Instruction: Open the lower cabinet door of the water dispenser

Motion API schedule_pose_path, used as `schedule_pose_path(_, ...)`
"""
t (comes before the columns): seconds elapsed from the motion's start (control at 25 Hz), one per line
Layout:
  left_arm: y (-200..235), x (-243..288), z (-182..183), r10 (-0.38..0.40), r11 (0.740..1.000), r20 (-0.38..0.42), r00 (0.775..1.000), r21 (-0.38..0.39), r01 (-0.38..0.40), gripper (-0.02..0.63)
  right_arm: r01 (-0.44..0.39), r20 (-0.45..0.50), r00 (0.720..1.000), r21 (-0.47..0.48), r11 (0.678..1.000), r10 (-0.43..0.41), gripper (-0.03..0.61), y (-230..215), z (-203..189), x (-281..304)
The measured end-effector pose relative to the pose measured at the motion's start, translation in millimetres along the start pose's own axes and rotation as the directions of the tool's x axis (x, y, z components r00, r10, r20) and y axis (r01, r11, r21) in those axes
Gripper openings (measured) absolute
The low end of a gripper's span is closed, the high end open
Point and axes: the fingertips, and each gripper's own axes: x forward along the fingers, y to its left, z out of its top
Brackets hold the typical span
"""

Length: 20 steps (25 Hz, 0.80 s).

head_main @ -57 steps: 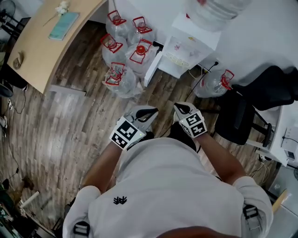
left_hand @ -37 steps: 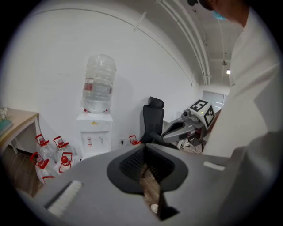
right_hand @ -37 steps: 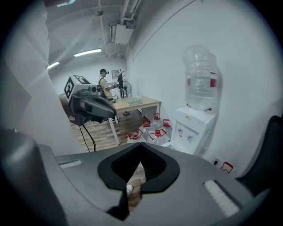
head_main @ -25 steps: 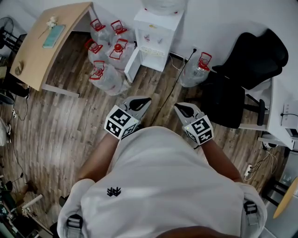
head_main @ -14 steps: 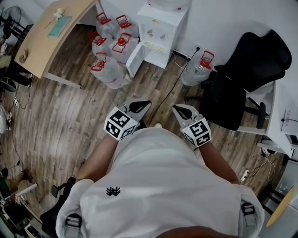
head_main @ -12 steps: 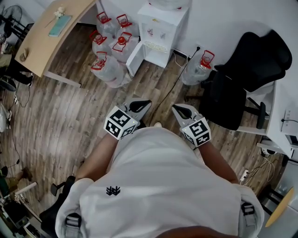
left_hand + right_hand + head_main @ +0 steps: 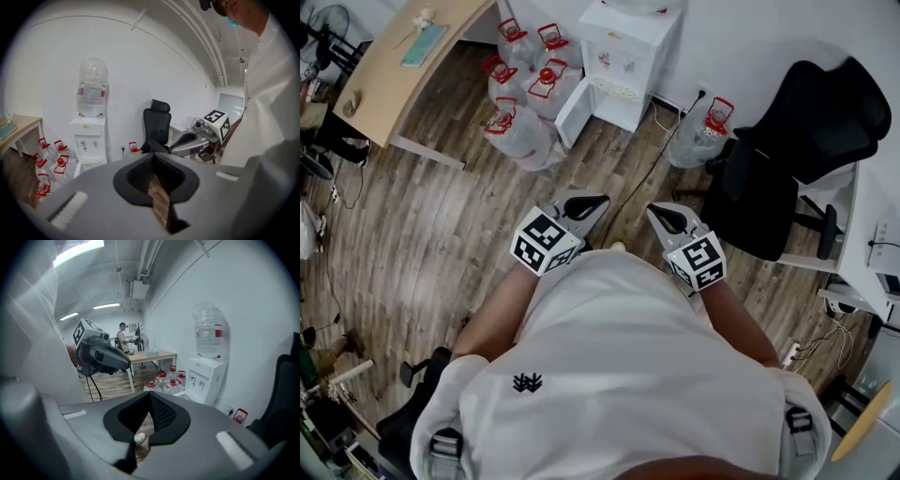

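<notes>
The white water dispenser (image 7: 623, 47) stands against the far wall with a clear bottle (image 7: 92, 86) on top. Its lower cabinet door (image 7: 572, 112) is swung out to the left, open. Both grippers are held close to my body, well back from the dispenser, over the wooden floor. The left gripper (image 7: 584, 202) is shut with nothing in it, and so is the right gripper (image 7: 661, 218). The left gripper view shows the left gripper (image 7: 152, 157) with jaws meeting and the dispenser (image 7: 89, 136) far off at the left. The right gripper (image 7: 149, 394) points towards the dispenser (image 7: 205, 378).
Several red-capped water jugs (image 7: 520, 84) crowd the floor left of the dispenser, and one more jug (image 7: 703, 131) stands to its right. A black office chair (image 7: 797, 159) is at the right, a wooden desk (image 7: 403, 66) at the left. A cable (image 7: 652, 164) runs across the floor.
The dispenser has drawn away towards the top of the head view as I stepped back from it. The two grippers stay shut near my body. The cabinet door stands open throughout.
</notes>
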Motion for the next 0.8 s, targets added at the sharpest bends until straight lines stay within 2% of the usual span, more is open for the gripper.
schedule_pose_path(0.8, -6.9, 17.9, -3.5, -0.033, 0.999, -0.036, 0.999, 0.017, 0.033, 0.055, 0.020, -0.004, 1.000, 0.026, 0.999, -0.020, 0.000, -7.8, -10.4, -9.9)
